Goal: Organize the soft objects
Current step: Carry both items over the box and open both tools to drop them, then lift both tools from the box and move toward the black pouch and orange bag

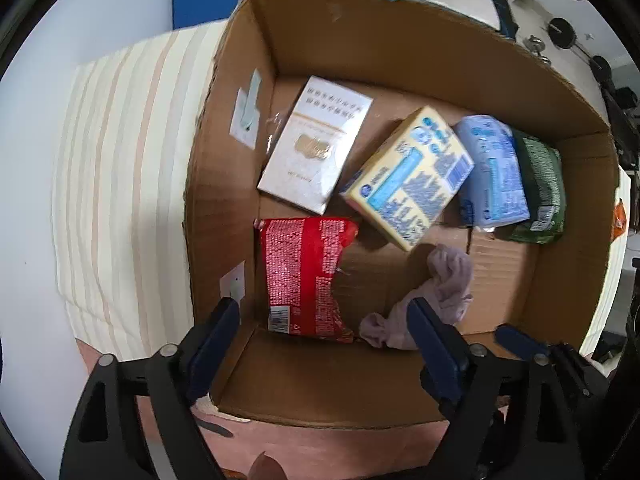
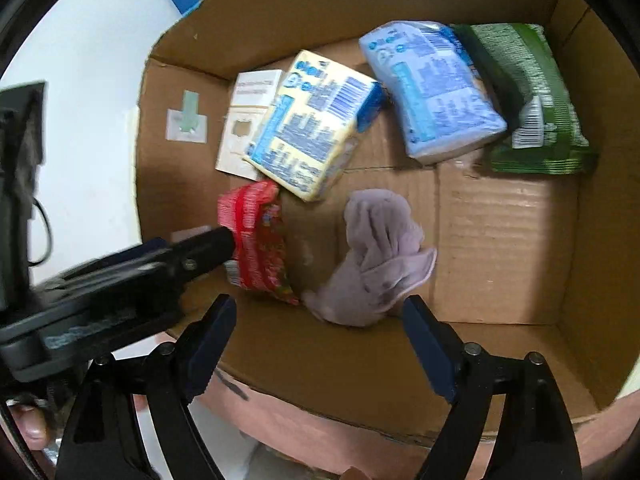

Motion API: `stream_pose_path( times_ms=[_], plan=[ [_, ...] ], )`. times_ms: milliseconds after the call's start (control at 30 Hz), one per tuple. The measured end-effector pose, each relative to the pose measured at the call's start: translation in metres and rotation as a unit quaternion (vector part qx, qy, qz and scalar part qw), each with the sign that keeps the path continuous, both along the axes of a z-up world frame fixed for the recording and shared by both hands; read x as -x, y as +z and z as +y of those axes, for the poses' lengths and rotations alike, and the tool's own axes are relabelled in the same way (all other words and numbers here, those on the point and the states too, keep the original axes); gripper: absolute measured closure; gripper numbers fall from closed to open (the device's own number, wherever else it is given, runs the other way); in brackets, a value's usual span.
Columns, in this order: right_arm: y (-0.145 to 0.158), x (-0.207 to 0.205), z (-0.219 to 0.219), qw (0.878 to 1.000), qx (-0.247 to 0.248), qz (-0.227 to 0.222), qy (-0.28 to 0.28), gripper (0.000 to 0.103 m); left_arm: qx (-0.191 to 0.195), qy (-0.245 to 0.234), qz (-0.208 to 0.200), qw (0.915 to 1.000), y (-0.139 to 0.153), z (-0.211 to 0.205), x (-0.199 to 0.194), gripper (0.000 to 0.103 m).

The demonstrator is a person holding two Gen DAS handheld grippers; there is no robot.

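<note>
An open cardboard box point(image 1: 360, 40) holds several soft packs. A red pack point(image 1: 304, 276) and a crumpled mauve cloth point(image 1: 448, 280) lie loose on its floor near the front wall. My left gripper point(image 1: 324, 336) points down over the box, open, with the red pack below the gap and touching neither finger. In the right wrist view my right gripper point(image 2: 320, 320) is open just above the front wall. The mauve cloth point(image 2: 376, 256) lies free beyond its tips, beside the red pack point(image 2: 260, 240). One of the left gripper's fingers point(image 2: 208, 246) shows at the red pack's left side.
Further back in the box lie a white flat pack point(image 1: 316, 144), a yellow pack point(image 1: 412, 172), a pale blue pack point(image 1: 492, 172) and a green pack point(image 1: 540, 184). A striped cream cushion point(image 1: 120, 184) lies left of the box. The box's right front floor point(image 2: 500, 248) is bare.
</note>
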State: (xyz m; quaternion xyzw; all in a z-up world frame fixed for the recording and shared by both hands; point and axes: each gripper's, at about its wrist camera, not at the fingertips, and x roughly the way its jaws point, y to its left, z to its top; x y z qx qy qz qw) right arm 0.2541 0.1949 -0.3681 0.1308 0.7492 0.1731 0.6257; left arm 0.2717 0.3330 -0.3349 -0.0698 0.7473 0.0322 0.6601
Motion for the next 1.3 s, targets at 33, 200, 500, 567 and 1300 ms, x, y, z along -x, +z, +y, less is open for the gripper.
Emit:
stream_pose_path(
  times_ms=[33,200,500,567,1300],
  plan=[
    [0.003,0.002,-0.002,1.0,0.014,-0.009,0.006,0.008,-0.002,0.0,-0.003,1.0,0.001,0.0,0.001,0.007],
    [0.014,0.003,-0.005,0.997,0.069,-0.04,0.025,0.004,-0.004,0.005,-0.02,0.9998,0.014,-0.006,0.006,0.006],
    [0.047,0.014,-0.03,0.982,0.156,-0.105,0.03,0.0,-0.034,0.028,-0.099,0.9941,0.048,-0.014,0.036,0.006],
    [0.056,0.017,-0.038,0.978,0.166,-0.12,0.028,0.0,-0.033,0.033,-0.112,0.9926,0.054,-0.015,0.046,0.006],
    [0.16,0.109,-0.096,0.968,0.12,-0.22,0.016,0.0,-0.052,-0.003,-0.226,0.9727,0.153,-0.069,0.133,0.006]
  ],
)
